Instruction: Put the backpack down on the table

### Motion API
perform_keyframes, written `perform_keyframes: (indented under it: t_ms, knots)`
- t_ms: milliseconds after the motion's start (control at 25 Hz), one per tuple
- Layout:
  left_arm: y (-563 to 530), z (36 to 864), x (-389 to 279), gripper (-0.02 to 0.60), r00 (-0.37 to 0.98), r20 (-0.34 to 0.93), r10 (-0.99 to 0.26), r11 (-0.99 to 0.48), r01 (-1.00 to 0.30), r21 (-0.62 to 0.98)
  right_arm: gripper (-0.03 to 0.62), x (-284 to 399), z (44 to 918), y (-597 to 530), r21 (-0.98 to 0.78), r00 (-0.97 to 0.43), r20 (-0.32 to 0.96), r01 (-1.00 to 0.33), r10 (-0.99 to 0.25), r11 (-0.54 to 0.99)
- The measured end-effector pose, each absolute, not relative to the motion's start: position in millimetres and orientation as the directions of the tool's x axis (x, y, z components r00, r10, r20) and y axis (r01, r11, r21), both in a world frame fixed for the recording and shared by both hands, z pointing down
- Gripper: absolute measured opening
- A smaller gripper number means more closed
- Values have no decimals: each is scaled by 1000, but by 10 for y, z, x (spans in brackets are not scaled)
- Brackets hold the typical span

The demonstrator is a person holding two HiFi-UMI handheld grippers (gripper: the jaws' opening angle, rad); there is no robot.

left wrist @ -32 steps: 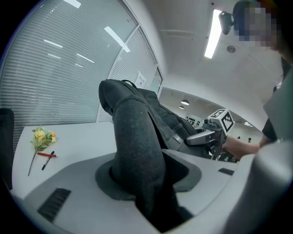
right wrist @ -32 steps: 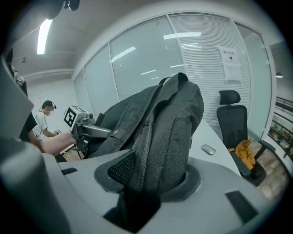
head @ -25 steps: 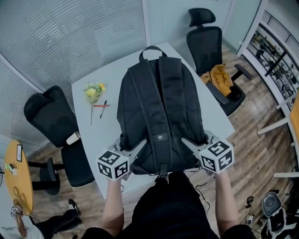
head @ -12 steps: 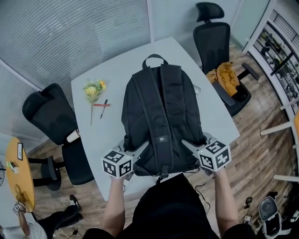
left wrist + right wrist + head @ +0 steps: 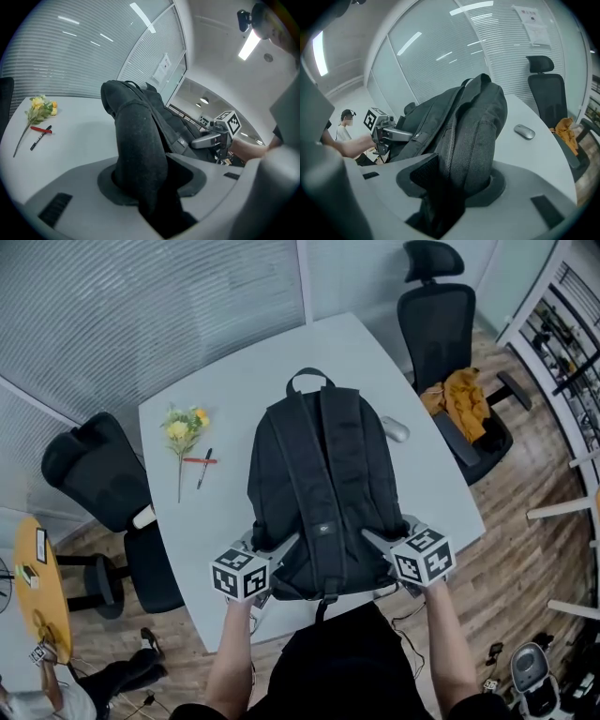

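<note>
A black backpack [image 5: 323, 493] hangs strap side up over the white table [image 5: 225, 521], its top handle pointing away from me. My left gripper [image 5: 281, 549] is shut on the bag's lower left side, and dark fabric [image 5: 140, 140] fills the gap between its jaws. On the lower right side my right gripper [image 5: 375, 542] is shut on the bag too, with its fabric [image 5: 473, 126] pinched between the jaws. Each gripper view shows the other gripper across the bag. I cannot tell whether the bag touches the table.
A yellow flower [image 5: 185, 427] and a red and a black pen [image 5: 202, 465] lie left of the bag. A grey mouse [image 5: 396, 430] lies to its right. Black office chairs stand at the left [image 5: 103, 484] and far right [image 5: 441, 324], with an orange garment [image 5: 464, 399] on the right one.
Both grippers and the backpack have sunk toward the table and moved a little away from me. The grips have not changed.
</note>
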State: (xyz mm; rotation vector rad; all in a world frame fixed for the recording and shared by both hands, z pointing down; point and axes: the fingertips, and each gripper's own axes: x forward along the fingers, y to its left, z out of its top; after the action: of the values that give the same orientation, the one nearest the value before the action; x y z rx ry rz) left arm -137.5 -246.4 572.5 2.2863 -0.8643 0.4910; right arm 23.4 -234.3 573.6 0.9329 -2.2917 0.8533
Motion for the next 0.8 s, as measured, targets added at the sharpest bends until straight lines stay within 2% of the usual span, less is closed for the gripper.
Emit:
perform_keyframes:
  t_ms: [800]
  knots:
    - [-3018,6276,-1270,172,677,627,-386,-499,-725,475,187,354,6249,-2919,-442,-654,680,-726,-331,527]
